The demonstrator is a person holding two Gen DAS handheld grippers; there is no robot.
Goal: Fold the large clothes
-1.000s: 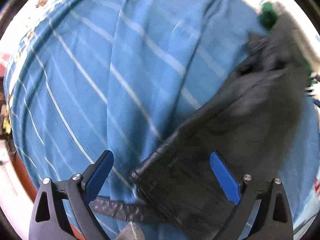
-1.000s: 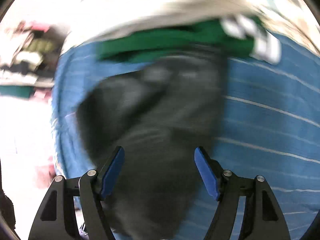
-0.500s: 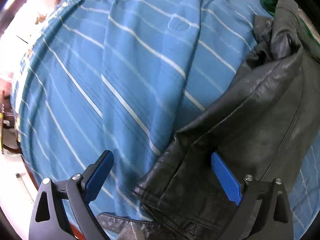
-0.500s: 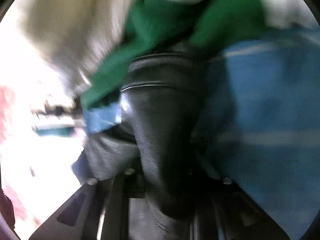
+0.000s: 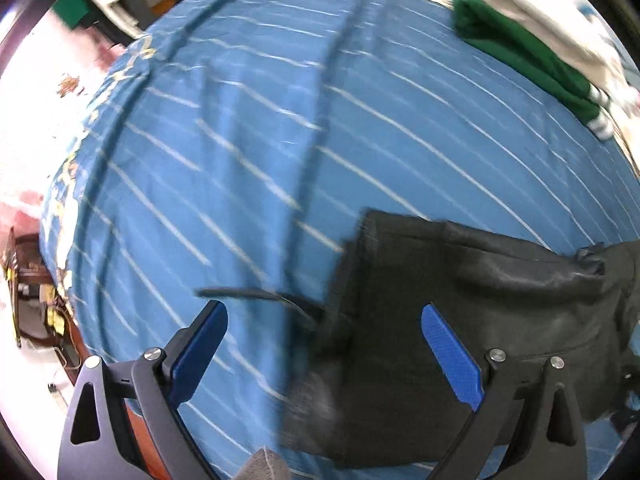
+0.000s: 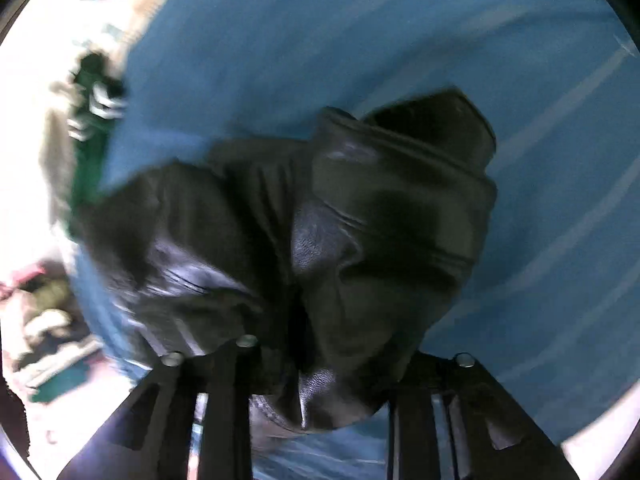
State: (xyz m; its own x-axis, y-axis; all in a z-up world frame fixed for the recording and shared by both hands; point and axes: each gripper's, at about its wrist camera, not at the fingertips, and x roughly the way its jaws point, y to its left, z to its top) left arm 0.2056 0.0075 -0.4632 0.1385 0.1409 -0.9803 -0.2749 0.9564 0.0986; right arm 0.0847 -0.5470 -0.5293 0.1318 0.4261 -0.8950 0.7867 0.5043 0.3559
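A black leather jacket (image 5: pixel 460 320) lies bunched on a blue striped sheet (image 5: pixel 260 140). In the left wrist view it sits at the lower right, with a thin strap sticking out to its left. My left gripper (image 5: pixel 324 340) is open and empty, hovering over the jacket's left edge. In the right wrist view the jacket (image 6: pixel 340 240) hangs in folds straight ahead of the fingers. My right gripper (image 6: pixel 316 364) is shut on a fold of the jacket and lifts it above the sheet; the pads are hidden by leather.
A green garment (image 5: pixel 520 44) and pale clothes (image 5: pixel 560 32) lie at the far right of the bed. The green garment also shows in the right wrist view (image 6: pixel 92 92). The bed's left edge has a wooden frame (image 5: pixel 36 280), with floor clutter (image 6: pixel 44 320) beyond.
My right gripper closed on the jacket and has lifted and pulled it across the sheet. The jacket has bunched up toward the lower right in the left wrist view. My left gripper stayed open.
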